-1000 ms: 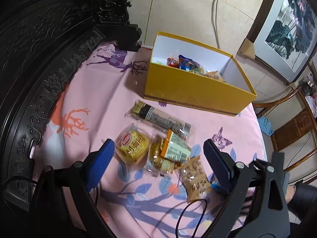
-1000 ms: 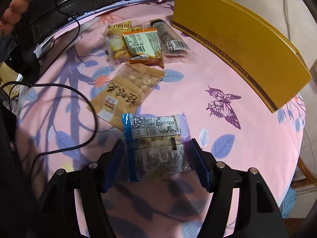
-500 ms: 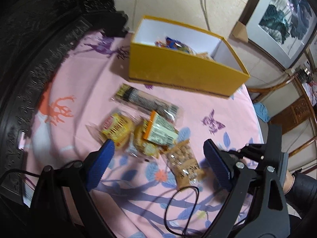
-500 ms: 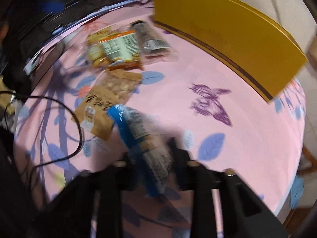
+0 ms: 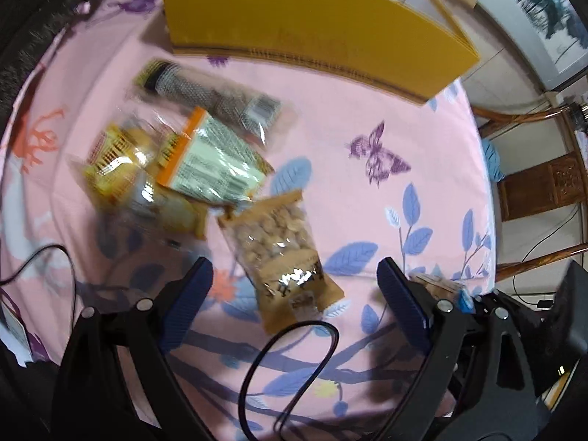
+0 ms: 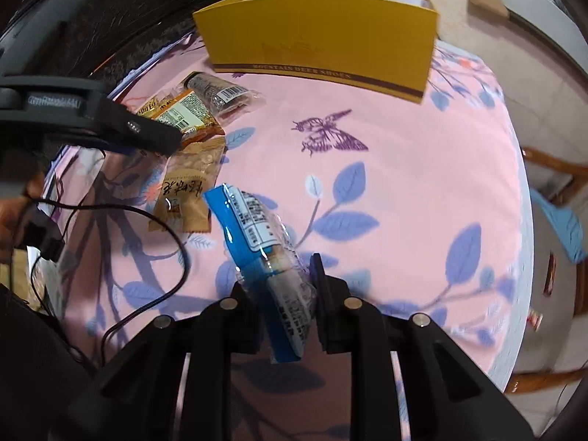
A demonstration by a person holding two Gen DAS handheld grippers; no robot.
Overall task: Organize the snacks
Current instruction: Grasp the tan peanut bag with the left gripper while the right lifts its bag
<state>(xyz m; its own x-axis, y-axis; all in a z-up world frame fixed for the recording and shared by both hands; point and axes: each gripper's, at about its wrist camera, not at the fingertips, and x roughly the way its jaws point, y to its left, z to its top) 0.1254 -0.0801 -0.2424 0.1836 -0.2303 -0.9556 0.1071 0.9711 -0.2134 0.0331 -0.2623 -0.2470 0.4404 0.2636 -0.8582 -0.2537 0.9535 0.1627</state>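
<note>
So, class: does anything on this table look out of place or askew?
The black cable loops across the tablecloth beside the peanut packet. The blue-edged snack packet sits tilted in the right gripper.

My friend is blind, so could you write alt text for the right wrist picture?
The right gripper pinches a blue-edged snack packet above a pink leaf-print tablecloth. Beyond stand a yellow box and, left, a peanut bag.
</note>
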